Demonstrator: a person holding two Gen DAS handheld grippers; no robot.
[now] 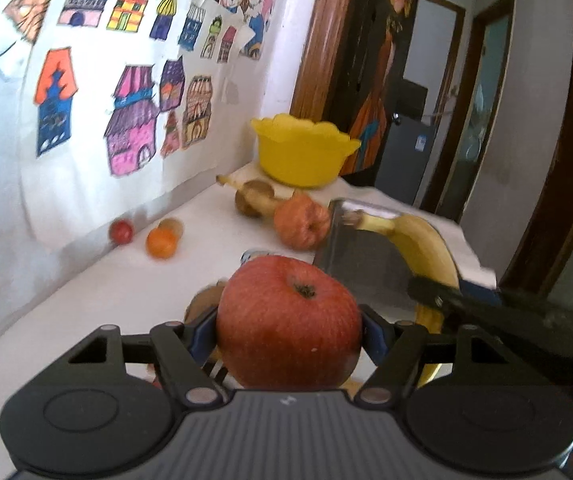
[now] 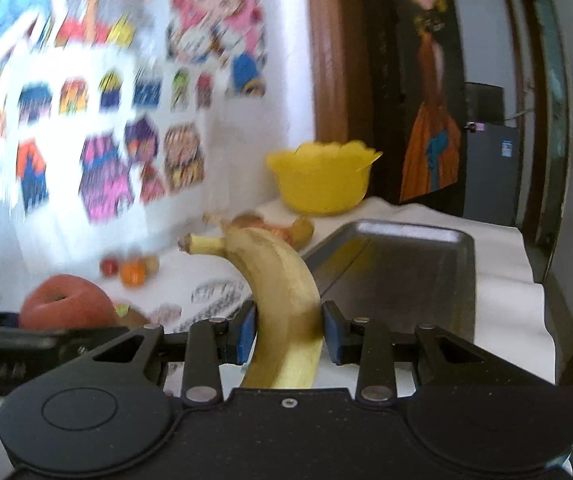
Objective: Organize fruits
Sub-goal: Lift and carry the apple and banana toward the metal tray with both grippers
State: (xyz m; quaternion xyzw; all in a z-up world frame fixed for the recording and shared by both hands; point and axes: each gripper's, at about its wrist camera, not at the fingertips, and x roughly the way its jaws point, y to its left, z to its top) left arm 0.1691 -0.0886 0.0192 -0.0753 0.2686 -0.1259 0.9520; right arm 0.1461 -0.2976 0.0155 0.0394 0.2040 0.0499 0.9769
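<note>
A round red apple (image 1: 288, 322), stem end up, is sitting clamped between the blue pads of the left gripper (image 1: 289, 330), lifted above the white-covered table (image 1: 126, 280). Just to its right, the right gripper (image 2: 288, 330) is pinching a curved yellow banana (image 2: 282, 300) across its middle, its stalk pointing far-left. Both fruits are being carried, so the step in hand looks like transport; the next move probably calls for lowering them into the dark metal tray (image 2: 426, 272) ahead (or perhaps the scalloped yellow plastic bowl (image 1: 302, 150) at the far end). Loose fruit is still lying farther off: a second red apple (image 1: 302, 222), another banana (image 1: 254, 196), a small orange (image 1: 161, 242). Only the right wrist view is showing the tray's bare floor; the left view is showing the far fruit sharply.
</note>
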